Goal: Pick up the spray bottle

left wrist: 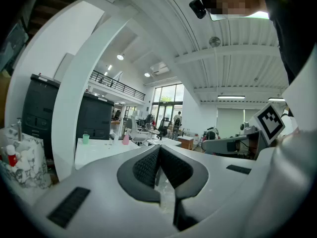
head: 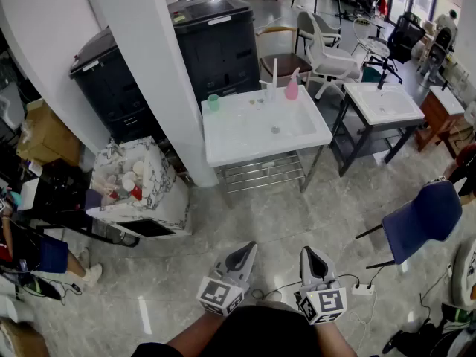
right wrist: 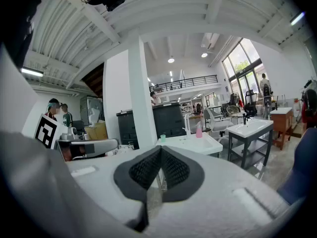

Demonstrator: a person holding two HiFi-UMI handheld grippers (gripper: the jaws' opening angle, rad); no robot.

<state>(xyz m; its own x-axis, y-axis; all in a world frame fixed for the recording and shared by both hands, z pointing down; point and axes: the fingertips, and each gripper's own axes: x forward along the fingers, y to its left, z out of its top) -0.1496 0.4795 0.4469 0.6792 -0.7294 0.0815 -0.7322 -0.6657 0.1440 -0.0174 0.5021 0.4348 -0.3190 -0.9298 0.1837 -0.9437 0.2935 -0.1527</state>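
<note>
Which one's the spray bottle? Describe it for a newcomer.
Beside the big white square pillar stands a white washbasin stand. On its far rim, next to a slim white upright tap, is the small pink plastic spray bottle. It is the only pink item there; the green cup sits at the other far corner.

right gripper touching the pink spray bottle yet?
Apart. Head view: the right gripper, jaws shut and empty, hovers over the floor at the picture's bottom; the pink spray bottle stands on the white sink top far ahead.
</note>
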